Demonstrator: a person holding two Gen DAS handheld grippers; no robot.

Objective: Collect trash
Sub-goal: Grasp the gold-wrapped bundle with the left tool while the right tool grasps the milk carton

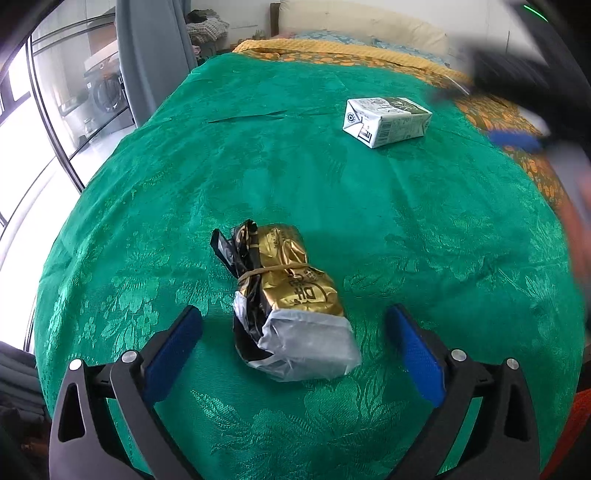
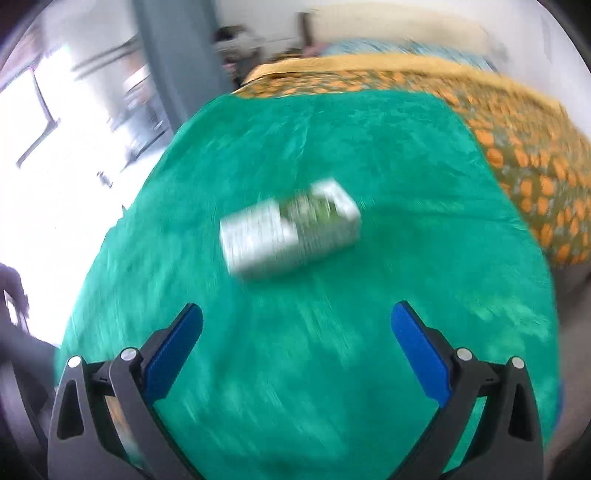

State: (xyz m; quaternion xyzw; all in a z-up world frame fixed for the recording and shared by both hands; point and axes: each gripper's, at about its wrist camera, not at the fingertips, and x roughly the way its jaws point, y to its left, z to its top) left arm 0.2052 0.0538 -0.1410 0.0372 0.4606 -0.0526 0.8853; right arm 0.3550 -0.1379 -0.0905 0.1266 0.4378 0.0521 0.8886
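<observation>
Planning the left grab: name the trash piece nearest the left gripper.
The gold-and-black foil packet, bound with a rubber band, lies between the open left gripper fingers; the white carton lies far beyond.

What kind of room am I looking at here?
Probably a bedroom: a bed under a green cloth and orange-patterned cover, with a pillow at its head and a gray curtain beside the window.

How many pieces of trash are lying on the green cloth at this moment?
2. A gold foil packet lies between the open left gripper fingers; a white carton lies farther off, ahead of the open right gripper. Others could be out of frame.
</observation>
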